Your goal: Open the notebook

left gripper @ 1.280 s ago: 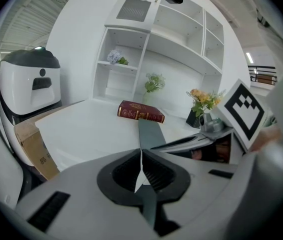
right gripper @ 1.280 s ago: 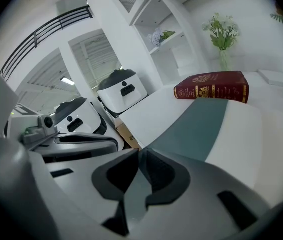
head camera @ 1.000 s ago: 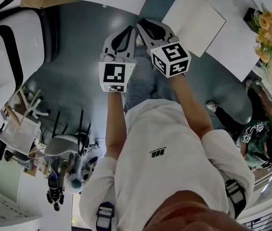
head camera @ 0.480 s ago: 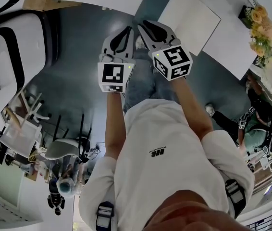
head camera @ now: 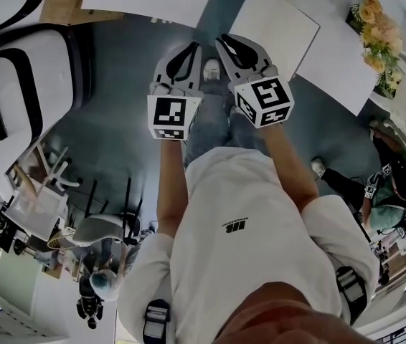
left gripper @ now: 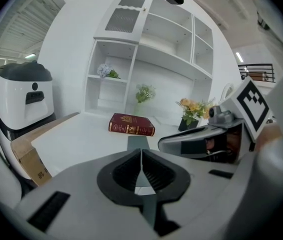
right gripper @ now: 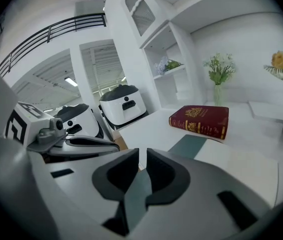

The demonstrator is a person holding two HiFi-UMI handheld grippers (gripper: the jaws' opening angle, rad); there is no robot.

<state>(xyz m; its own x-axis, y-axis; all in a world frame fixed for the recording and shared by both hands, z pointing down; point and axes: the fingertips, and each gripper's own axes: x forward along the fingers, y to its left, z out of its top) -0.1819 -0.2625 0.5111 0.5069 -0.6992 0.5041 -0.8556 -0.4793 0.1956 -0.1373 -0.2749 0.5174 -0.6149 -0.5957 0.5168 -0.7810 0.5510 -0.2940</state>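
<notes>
Notebook (left gripper: 131,124) lies closed and flat on the white counter (left gripper: 76,144), red cover up with a gold crest on it. It is well ahead of both pairs of jaws and touched by neither.

The left gripper (left gripper: 141,152) has its jaws pressed together at the tips, with nothing between them. The right gripper (right gripper: 142,155) shows a narrow slit between its jaws. They have just been closing, and nothing stands in the slit.

In the head view the person (head camera: 246,228) holds the two grippers side by side and close together. Their tips point toward the counter's near edge, with dark floor (head camera: 117,99) below them. Each gripper view catches the other gripper at its side.

A dark strip (left gripper: 137,143) runs across the white surface from just past the jaws toward the notebook, which sits just beyond the strip's far end. To the right of the notebook stands a dark pot of yellow and orange flowers (left gripper: 194,109).

Behind the notebook, against the wall, rise white shelves (left gripper: 146,54). A vase (left gripper: 142,98) of green sprigs stands at their foot, and a small plant (left gripper: 106,71) sits on one shelf.

A cardboard box (left gripper: 29,159) shows at the counter's left edge. Past it stands a white machine (left gripper: 21,101) with a dark top.
</notes>
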